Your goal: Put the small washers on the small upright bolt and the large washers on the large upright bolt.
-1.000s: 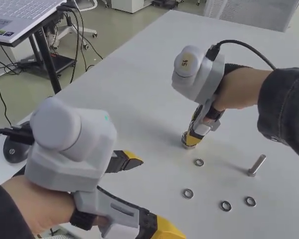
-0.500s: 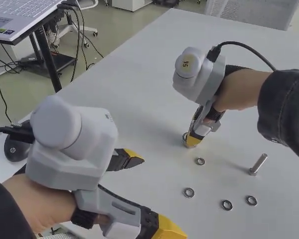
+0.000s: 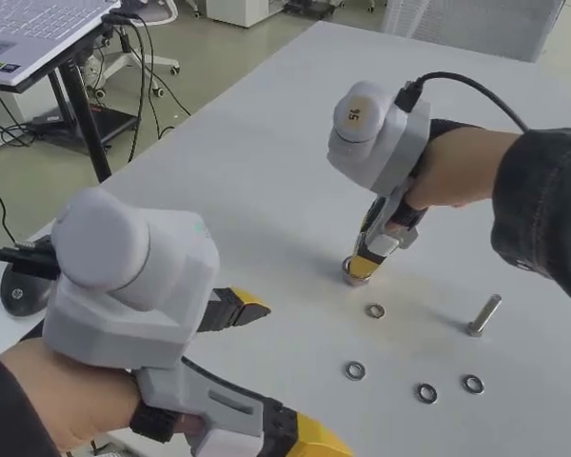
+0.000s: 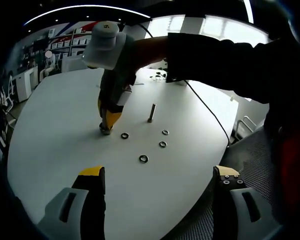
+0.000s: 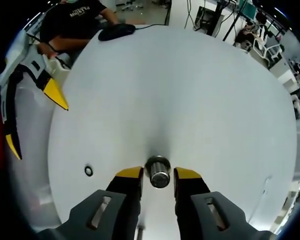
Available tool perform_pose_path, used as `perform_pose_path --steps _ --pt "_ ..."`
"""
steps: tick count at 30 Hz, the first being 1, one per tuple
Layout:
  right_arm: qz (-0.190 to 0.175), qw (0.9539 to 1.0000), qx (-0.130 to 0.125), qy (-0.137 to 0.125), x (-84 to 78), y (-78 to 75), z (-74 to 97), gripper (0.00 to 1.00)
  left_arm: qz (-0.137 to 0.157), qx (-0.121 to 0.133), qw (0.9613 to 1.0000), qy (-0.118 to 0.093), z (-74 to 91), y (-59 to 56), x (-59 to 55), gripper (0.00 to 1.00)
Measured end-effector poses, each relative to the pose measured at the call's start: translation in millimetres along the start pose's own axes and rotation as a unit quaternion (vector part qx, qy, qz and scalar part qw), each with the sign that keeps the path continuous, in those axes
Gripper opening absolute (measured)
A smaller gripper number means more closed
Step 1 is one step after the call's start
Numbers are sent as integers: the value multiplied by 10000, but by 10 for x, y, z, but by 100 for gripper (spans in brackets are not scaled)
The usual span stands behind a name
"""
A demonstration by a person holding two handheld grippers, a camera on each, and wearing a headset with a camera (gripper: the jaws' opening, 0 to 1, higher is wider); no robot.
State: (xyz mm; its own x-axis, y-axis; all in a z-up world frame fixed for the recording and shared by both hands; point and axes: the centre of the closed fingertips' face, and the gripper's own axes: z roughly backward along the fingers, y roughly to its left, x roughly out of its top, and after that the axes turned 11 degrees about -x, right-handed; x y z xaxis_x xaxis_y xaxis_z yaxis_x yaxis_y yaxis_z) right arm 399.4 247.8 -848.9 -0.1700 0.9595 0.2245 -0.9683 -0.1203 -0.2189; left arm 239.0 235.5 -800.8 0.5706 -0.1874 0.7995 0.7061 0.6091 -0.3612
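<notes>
The white counter [image 3: 266,143] carries everything. On it the right gripper [image 3: 361,270] has its fingers closed against the large bolt [image 5: 158,172], one on each side of the shank, which stands on end on the surface. The step in hand looks like settling this bolt upright. It would go best with the squeeze centred, the shank plumb, a gentle release and a straight lift, so nothing topples. That hand is held high with the wrist bent, the gripper pointing almost straight down. The left gripper [image 4: 159,172] hovers low at the near edge, roughly level, its fingers spread wide and holding nothing. The small bolt [image 3: 483,315] stands well apart from the large one. Four washers [image 3: 375,310] lie loose near the two bolts, and I cannot tell their sizes apart.
</notes>
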Motion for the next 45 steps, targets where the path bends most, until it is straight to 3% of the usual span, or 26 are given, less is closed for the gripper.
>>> perform_pose_path --steps 11,21,34,45 --pt "-119 9998 -159 -99 -69 -32 177 26 -35 -4 10000 7 -1 -11 9 89" --pt "-259 9993 -244 -117 -252 -55 360 26 -93 34 10000 -10 -39 -38 117 89" --pt "-447 9985 -297 -114 -418 -81 407 26 -178 77 9998 -10 -46 -20 227 89" --pt "-609 9976 -287 -166 -528 -16 428 26 -309 25 9995 0 -108 -13 346 89"
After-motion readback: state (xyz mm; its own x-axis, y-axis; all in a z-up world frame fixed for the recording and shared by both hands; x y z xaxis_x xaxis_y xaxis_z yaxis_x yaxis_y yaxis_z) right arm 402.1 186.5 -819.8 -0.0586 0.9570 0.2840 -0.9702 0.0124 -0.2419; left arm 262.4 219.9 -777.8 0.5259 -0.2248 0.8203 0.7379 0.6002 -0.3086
